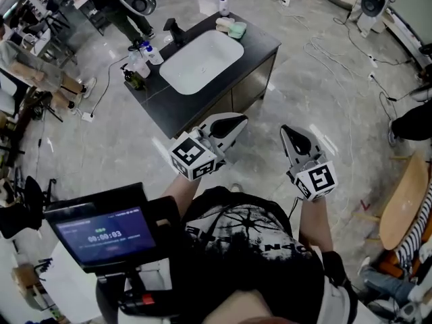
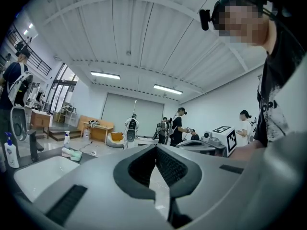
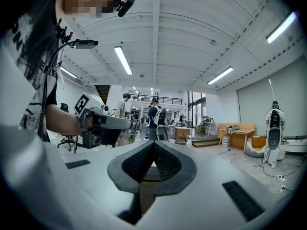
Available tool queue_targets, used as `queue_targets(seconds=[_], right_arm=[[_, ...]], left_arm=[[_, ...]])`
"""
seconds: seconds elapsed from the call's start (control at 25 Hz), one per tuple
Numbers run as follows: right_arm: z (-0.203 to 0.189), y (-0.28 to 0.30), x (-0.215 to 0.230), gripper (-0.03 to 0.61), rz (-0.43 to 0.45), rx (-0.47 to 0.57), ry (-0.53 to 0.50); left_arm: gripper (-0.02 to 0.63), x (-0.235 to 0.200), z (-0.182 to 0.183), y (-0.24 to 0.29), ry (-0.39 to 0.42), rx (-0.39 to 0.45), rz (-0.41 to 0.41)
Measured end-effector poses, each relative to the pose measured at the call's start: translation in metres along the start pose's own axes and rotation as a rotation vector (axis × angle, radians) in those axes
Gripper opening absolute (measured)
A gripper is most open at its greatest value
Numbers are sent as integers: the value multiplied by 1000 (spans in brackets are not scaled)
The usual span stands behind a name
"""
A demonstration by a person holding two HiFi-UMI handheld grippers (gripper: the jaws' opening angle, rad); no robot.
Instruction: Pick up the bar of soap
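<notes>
Head view: left gripper [image 1: 236, 119] and right gripper [image 1: 286, 130] held side by side, well short of the desk [image 1: 260, 46], with fingers pressed together on both and nothing pinched. Confirmed in the left gripper view: ribbed fingers [image 2: 170, 166] meeting at the tips, empty; same in the right gripper view.

Bar of soap [image 1: 223, 23], judged to be the pale block, lying flat on the far corner of the desk, at 1 o'clock from the basin [image 1: 202, 63] and roughly 12 o'clock from the grippers. Touching or just beside a mint-green piece [image 1: 237, 30] at its 4 o'clock.

Likely trouble:
- arriving with fingers shut, and so shoving the bar rather than straddling it;
- sitting close to the desk's far edge and to the basin rim, so liable to slide off or drop in if nudged;
- probably slick, so prone to squirting out of a hard pinch;
- easy to clip or grab the mint-green neighbour instead.

Long axis seemingly running 10 to 4 o'clock, along the desk's short edge; too small to be sure, and no telling one end from the other.
</notes>
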State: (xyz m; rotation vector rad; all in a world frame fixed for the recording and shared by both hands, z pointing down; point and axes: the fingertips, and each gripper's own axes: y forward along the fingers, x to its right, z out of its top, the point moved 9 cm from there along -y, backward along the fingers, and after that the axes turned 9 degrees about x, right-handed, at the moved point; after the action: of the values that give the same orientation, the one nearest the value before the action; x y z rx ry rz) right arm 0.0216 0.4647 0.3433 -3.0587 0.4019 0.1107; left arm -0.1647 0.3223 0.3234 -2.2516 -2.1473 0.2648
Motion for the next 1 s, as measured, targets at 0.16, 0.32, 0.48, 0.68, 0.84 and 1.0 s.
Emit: queue_targets(seconds=[0.16, 0.32, 0.48, 0.68, 0.84, 1.0], right_arm=[[-2, 9, 0, 14, -9, 2, 13], [0, 15, 0, 14, -18, -18, 0], [-1, 12, 0, 14, -18, -15, -3], [-17, 39, 7, 14, -13, -40, 1], [-17, 39, 9, 14, -9, -57, -9], [-13, 36, 14, 14, -25, -57, -5]], left_arm=[[11, -13, -2, -1, -21, 4, -8], [11, -20, 0, 0, -25, 10, -15], [11, -18, 0, 1, -21, 11, -18], [11, -50, -12, 4, -27, 2, -21], [11, -53, -12, 5, -28, 3, -26], [11, -51, -11, 6, -31, 0, -20]])
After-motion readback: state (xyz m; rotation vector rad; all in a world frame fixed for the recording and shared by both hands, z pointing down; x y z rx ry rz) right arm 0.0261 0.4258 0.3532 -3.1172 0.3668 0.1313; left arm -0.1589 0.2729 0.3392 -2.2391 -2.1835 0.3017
